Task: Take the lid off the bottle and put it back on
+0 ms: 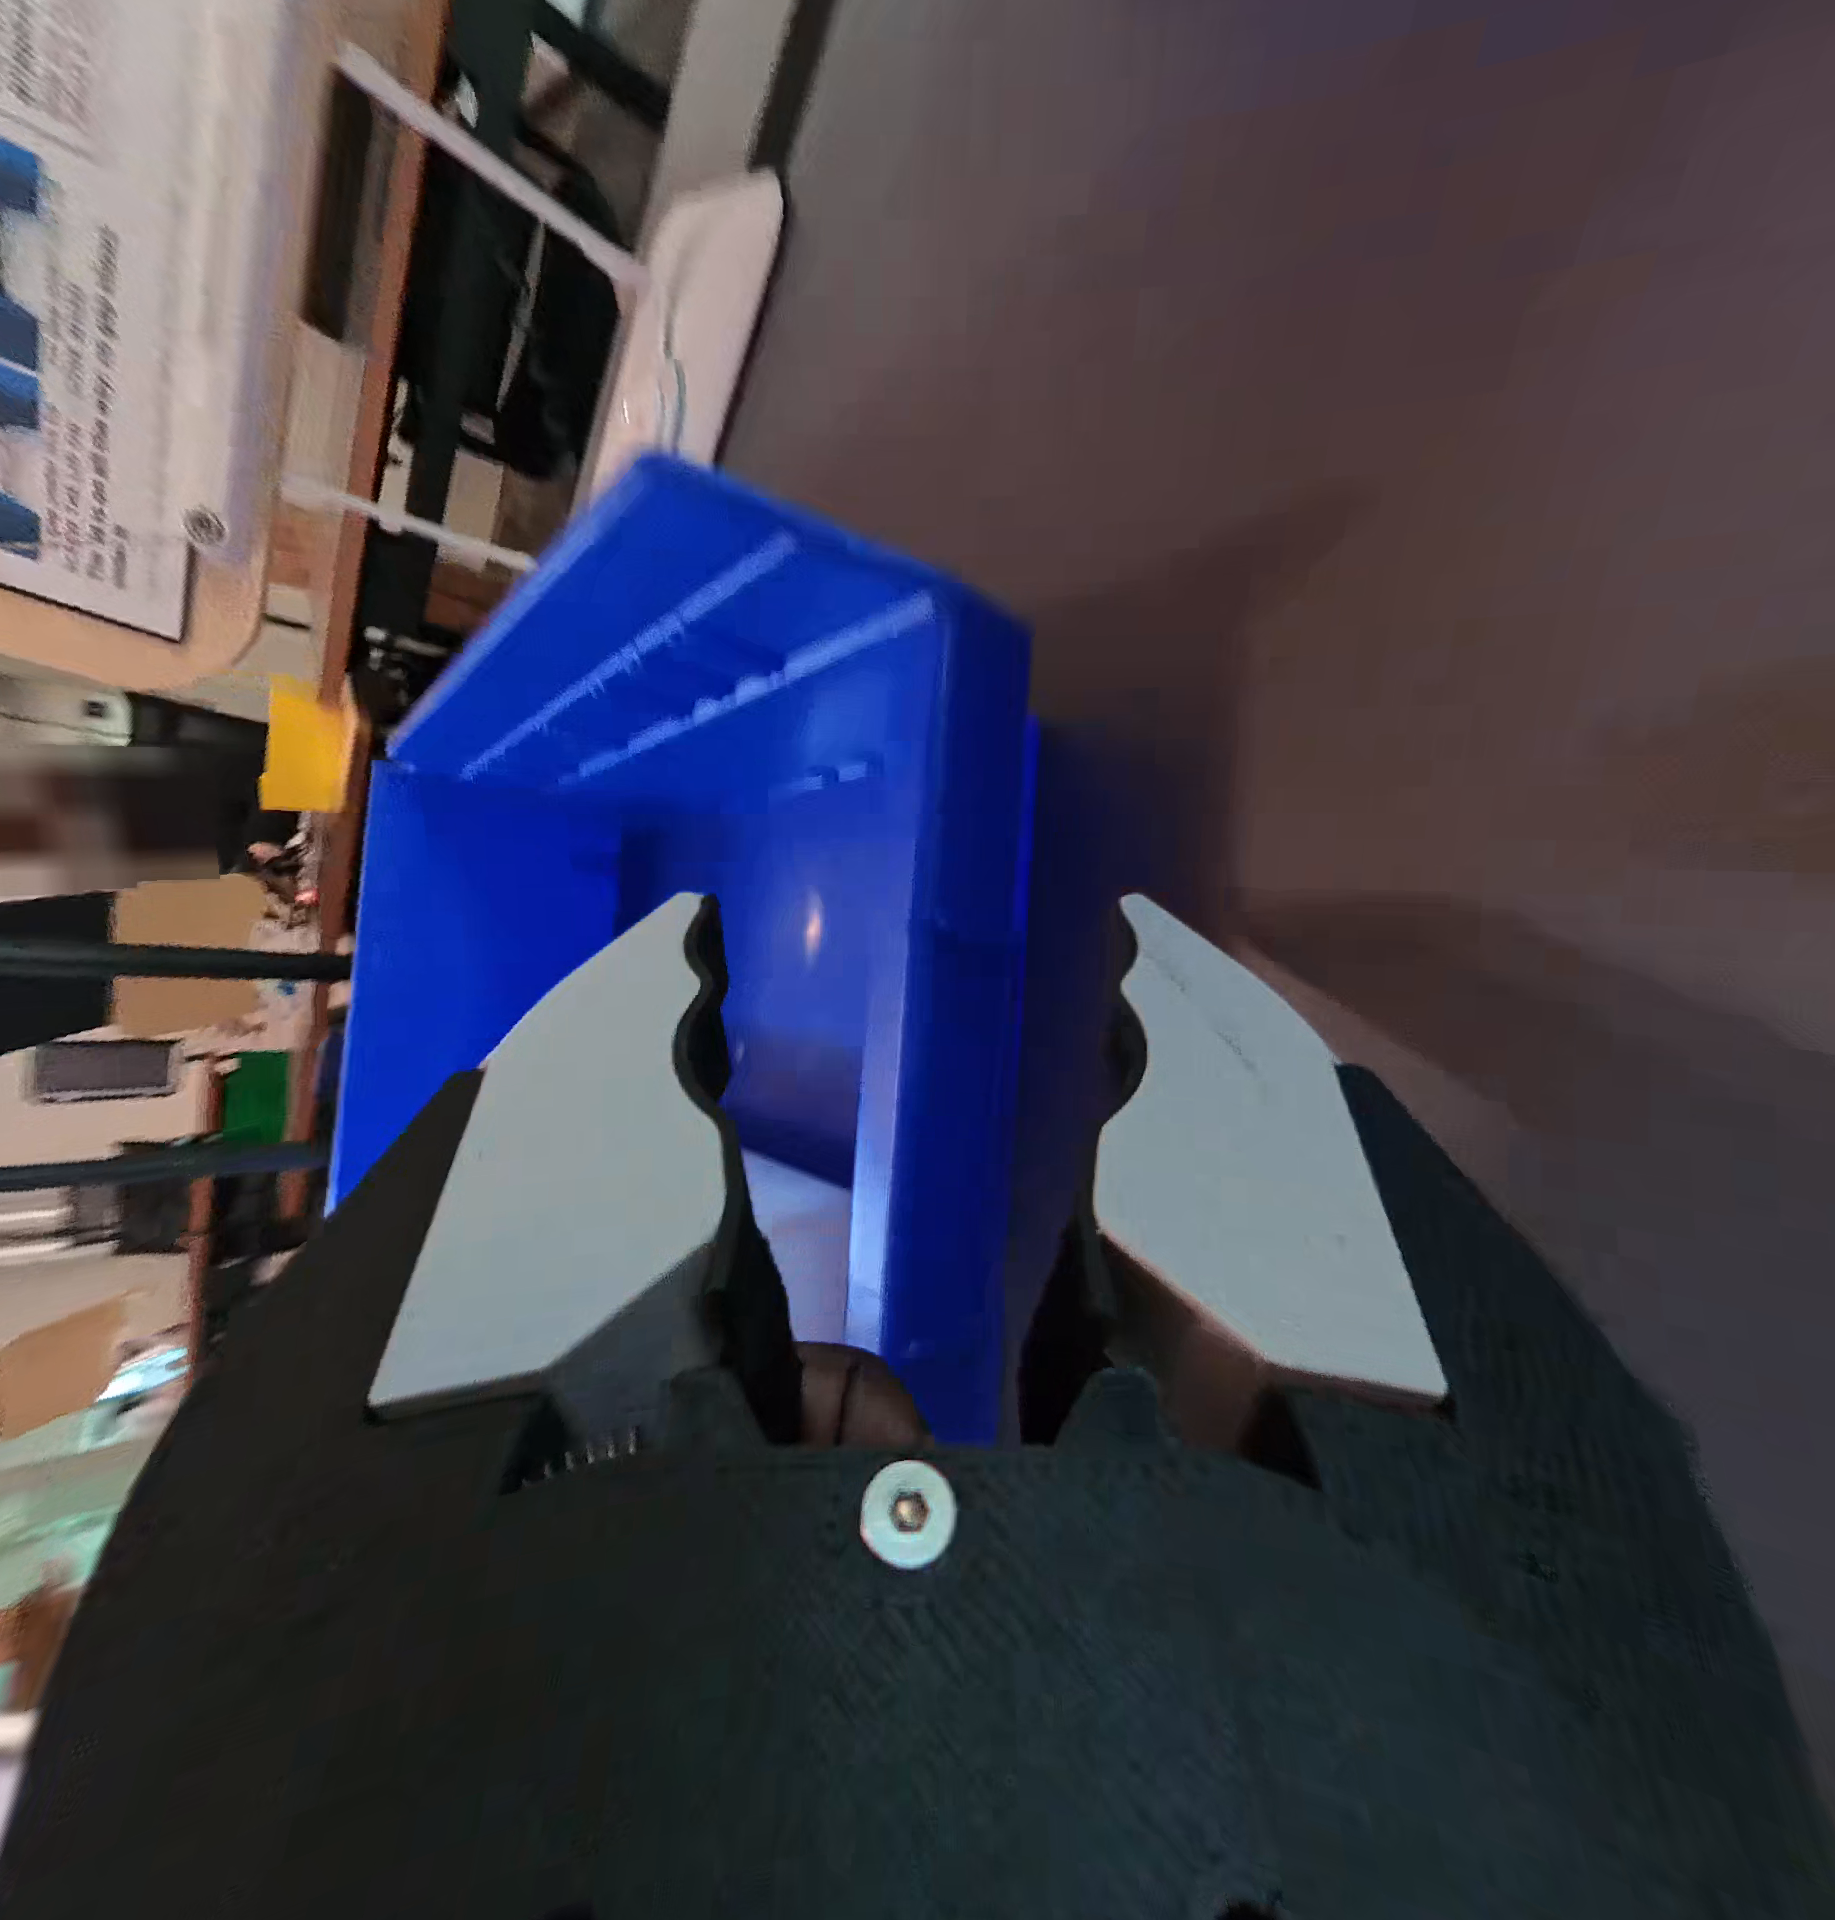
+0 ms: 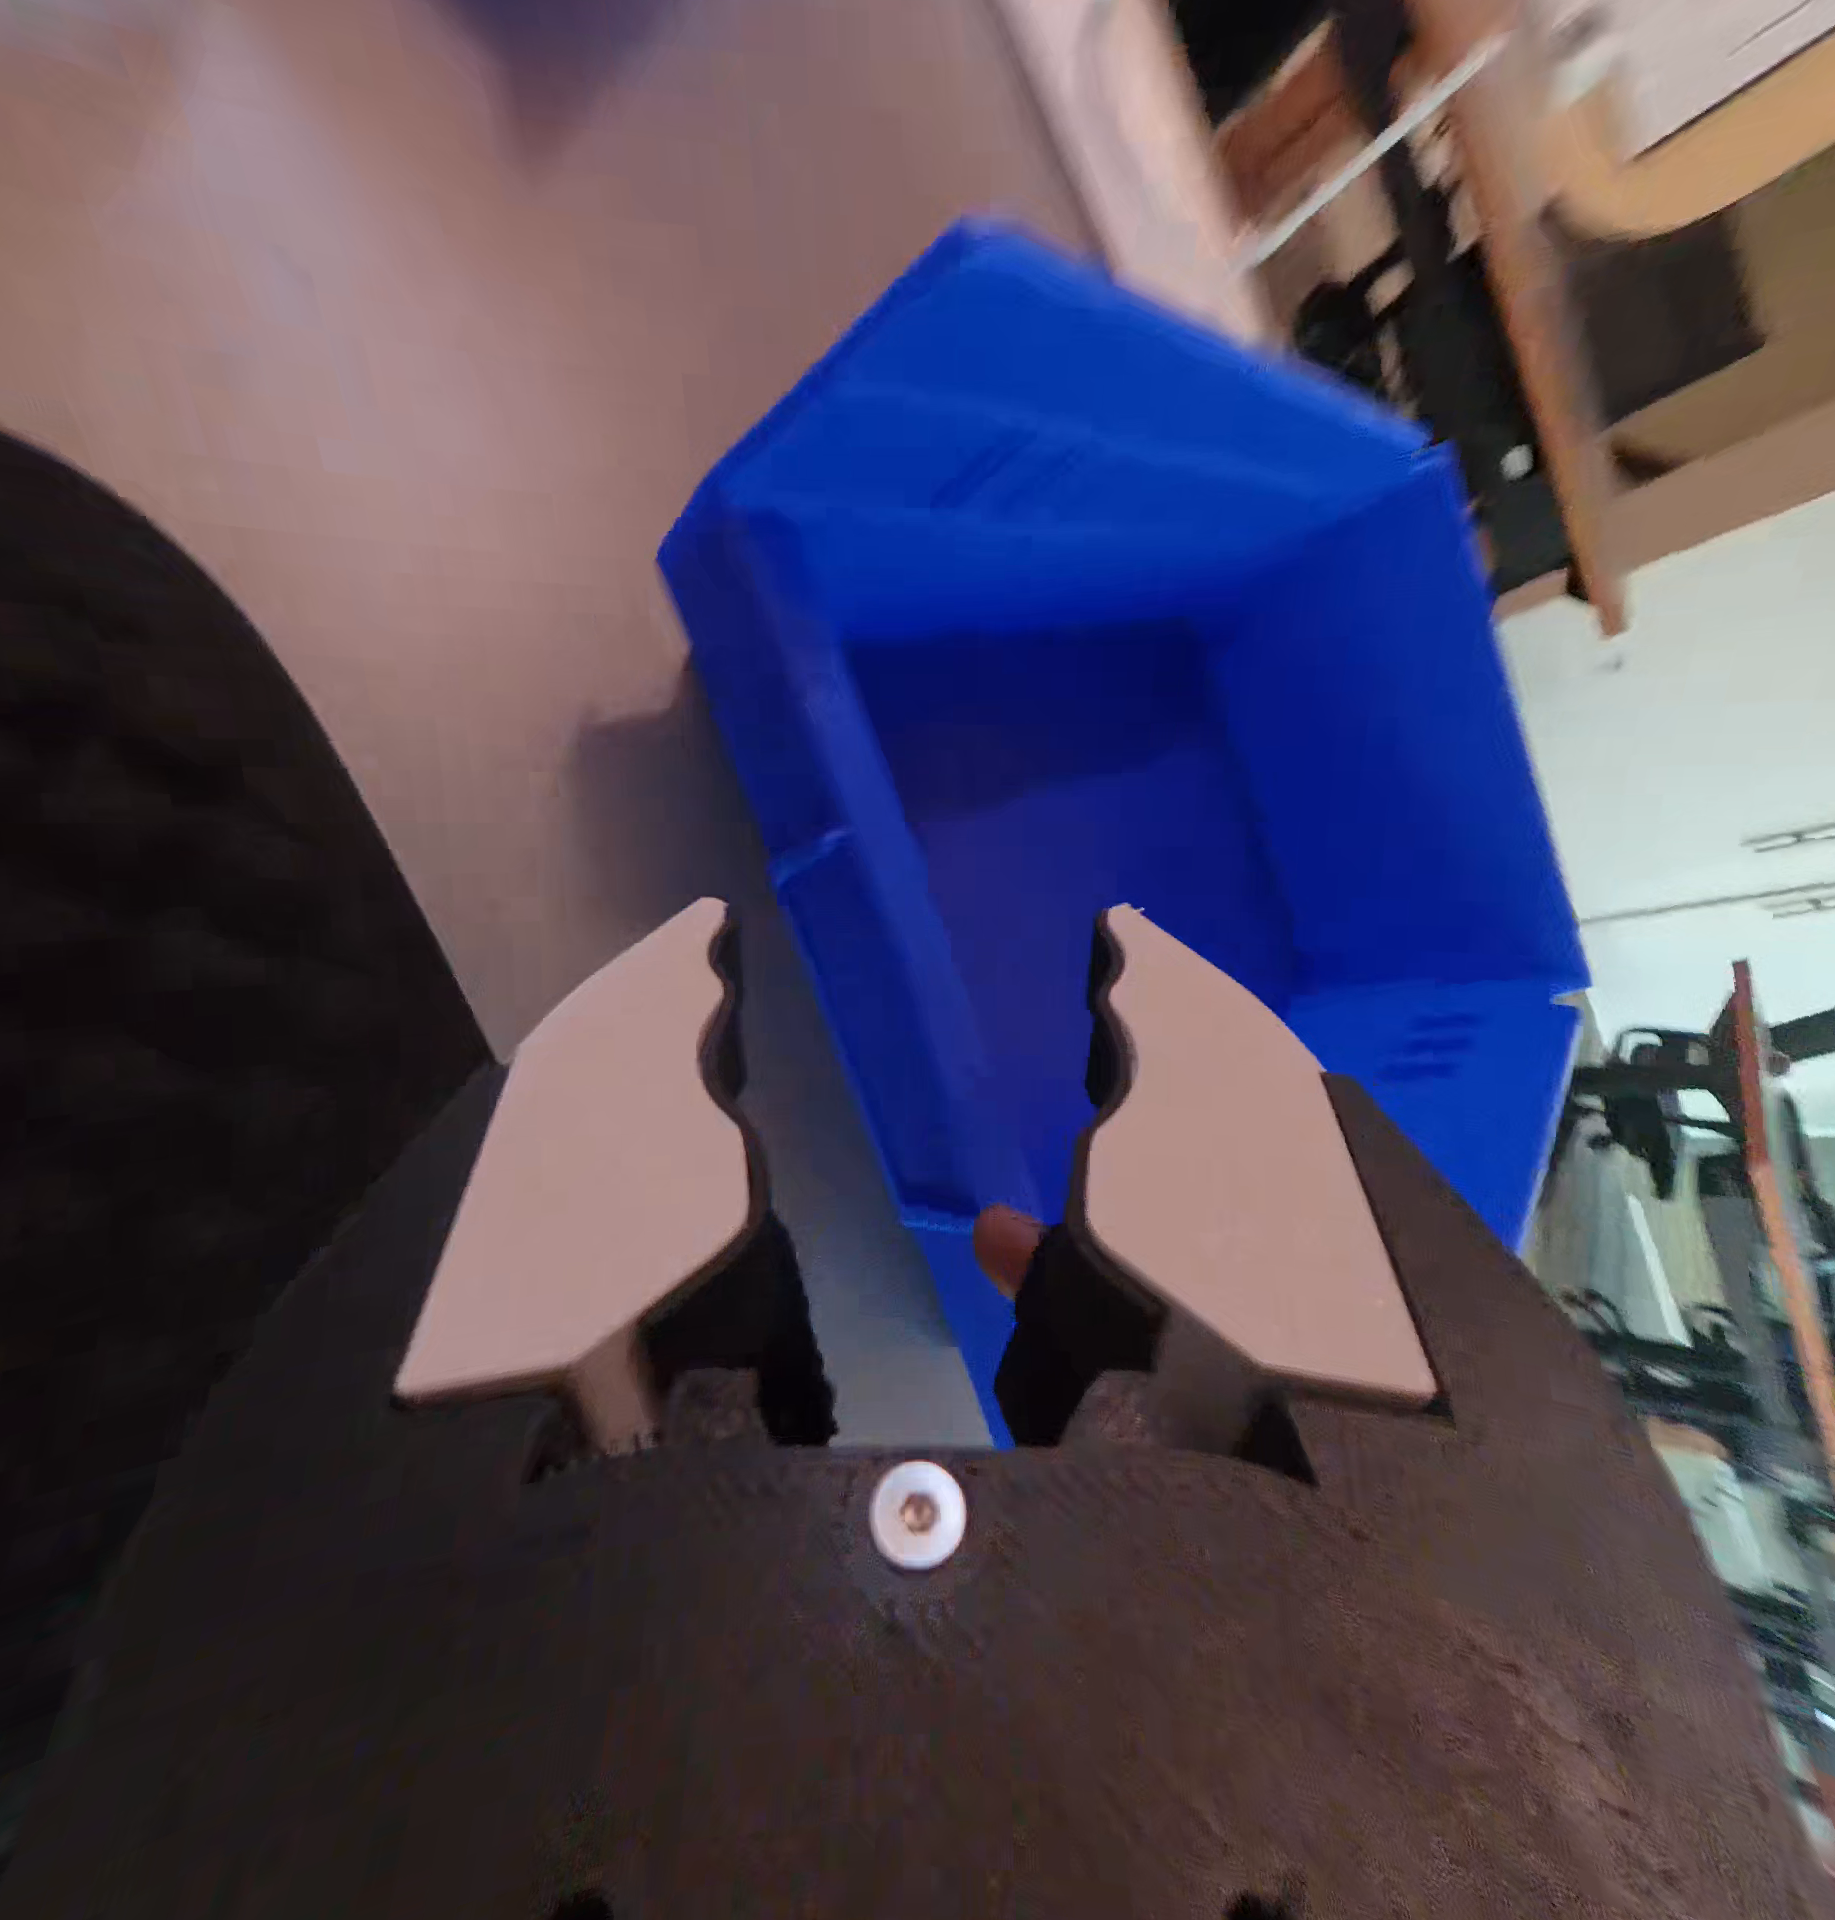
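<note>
Facing a blue plastic bin [image 1: 684, 935], the left gripper [image 1: 918, 935] hovers with its two grey fingers [image 1: 580, 1143] spread wide and nothing between them. That bin stands on a dull grey-brown tabletop [image 1: 1412, 520], and both cameras are rolled so the surface runs up one side of each view. In the right wrist view the right gripper [image 2: 913, 935] is likewise spread apart and empty, its tips framing the near rim of the bin [image 2: 1152, 727], whose hollow interior looks bare where it can be seen. A rounded brown shape [image 1: 851, 1392] sits low between the left gripper's fingers, at the near end of the bin; a similar brown shape [image 2: 1006, 1252] shows just beside the right gripper's right finger, also against the bin's near end. Both are too blurred and hidden to say whether they are the bottle or its lid. Beyond the bin, wooden shelving [image 1: 362, 416] and a white sheet with blue patches [image 1: 61, 312] stand in the blurred background. A dark curved mass [image 2: 165, 935] fills the edge of the right wrist view, on the tabletop side of the bin.
</note>
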`<state>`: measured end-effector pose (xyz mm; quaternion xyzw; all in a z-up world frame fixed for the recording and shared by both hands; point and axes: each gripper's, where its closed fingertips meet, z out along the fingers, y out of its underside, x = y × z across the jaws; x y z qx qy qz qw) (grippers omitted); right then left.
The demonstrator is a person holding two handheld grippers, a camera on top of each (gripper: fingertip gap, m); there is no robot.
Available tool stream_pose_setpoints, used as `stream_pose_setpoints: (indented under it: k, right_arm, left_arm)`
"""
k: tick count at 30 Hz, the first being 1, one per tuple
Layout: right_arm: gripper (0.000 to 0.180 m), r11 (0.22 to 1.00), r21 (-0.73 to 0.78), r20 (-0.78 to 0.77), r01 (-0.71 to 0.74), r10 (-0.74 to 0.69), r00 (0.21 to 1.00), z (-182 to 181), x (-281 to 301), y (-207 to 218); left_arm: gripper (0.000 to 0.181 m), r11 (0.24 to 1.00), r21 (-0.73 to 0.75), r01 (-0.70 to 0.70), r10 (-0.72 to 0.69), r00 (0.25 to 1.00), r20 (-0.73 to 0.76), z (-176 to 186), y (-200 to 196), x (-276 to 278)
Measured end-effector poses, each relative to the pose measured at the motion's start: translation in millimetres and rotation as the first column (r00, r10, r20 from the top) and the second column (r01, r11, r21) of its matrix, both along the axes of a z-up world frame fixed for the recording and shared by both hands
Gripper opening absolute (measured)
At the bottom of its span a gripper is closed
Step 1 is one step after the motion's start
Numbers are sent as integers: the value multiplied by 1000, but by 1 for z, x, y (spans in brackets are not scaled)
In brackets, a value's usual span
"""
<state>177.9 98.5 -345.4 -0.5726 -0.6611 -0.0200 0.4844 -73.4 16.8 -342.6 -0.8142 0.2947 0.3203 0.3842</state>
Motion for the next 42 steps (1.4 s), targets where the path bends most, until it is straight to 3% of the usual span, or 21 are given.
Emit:
stream_pose_setpoints:
  k: [2, 4, 10, 18, 30, 38, 40, 42]
  right_arm:
    - [59, 997, 67, 147, 29, -39, 988, -19, -4, 8]
    - [41, 984, 174, 243, 43, -85, 966, -26, -3, 19]
    - [36, 985, 132, 244, 110, -140, 960, -31, 19, 28]
    - [37, 981, 137, 222, 139, -167, 961, -31, 54, 37]
    - [37, 970, 153, 204, 190, -219, 954, -31, 109, 46]
    - [38, 966, 160, 195, 205, -234, 952, -31, 136, 46]
    - [39, 968, 150, 184, 201, -227, 956, -31, 138, 44]
    - [48, 971, 79, 135, 226, -235, 962, -32, 139, 40]
  left_arm:
    - [54, 997, -55, -53, 45, 989, -143, -13, -3, -22]
    - [34, 990, -117, -77, 50, 973, -224, -26, -8, -34]
    - [33, 986, -151, -69, 42, 983, -178, -30, -38, -53]
    - [35, 976, -219, -20, 0, 996, -90, -32, -118, -106]
    - [35, 963, -268, -17, -7, 996, -88, -32, -202, -168]
    - [35, 958, -284, -33, -5, 992, -129, -32, -236, -197]
    - [39, 959, -279, -47, 31, 998, -61, -33, -242, -196]
    - [56, 961, -271, -59, 94, 988, 119, -31, -247, -185]
